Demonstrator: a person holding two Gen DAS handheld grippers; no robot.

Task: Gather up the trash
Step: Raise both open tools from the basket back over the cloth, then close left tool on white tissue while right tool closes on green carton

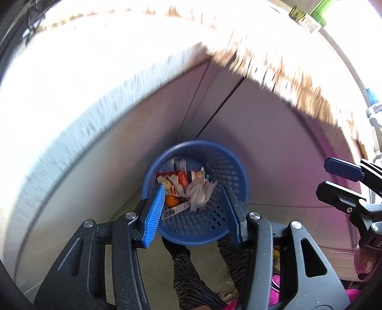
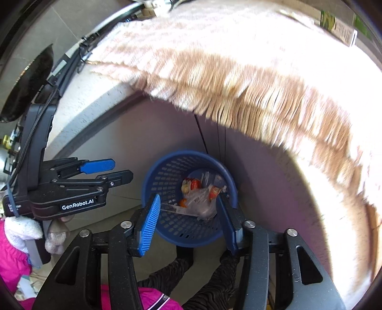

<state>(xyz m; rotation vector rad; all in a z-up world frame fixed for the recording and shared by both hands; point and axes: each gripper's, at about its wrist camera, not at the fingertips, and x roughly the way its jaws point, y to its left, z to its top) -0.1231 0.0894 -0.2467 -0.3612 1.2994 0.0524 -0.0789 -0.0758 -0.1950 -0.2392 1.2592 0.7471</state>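
Note:
A blue perforated bin stands on the floor below the counter; it also shows in the right wrist view. It holds trash: red and white wrappers, a clear plastic bag, an orange fruit. In the right wrist view the clear bag and wrappers lie inside too. My left gripper is open and empty above the bin. My right gripper is open and empty above the bin. Each gripper shows in the other's view, left and right.
A counter with a fringed tan cloth overhangs the bin. Pale cabinet doors stand behind it. The person's patterned legs and pink clothing are below. A green carton sits on the counter.

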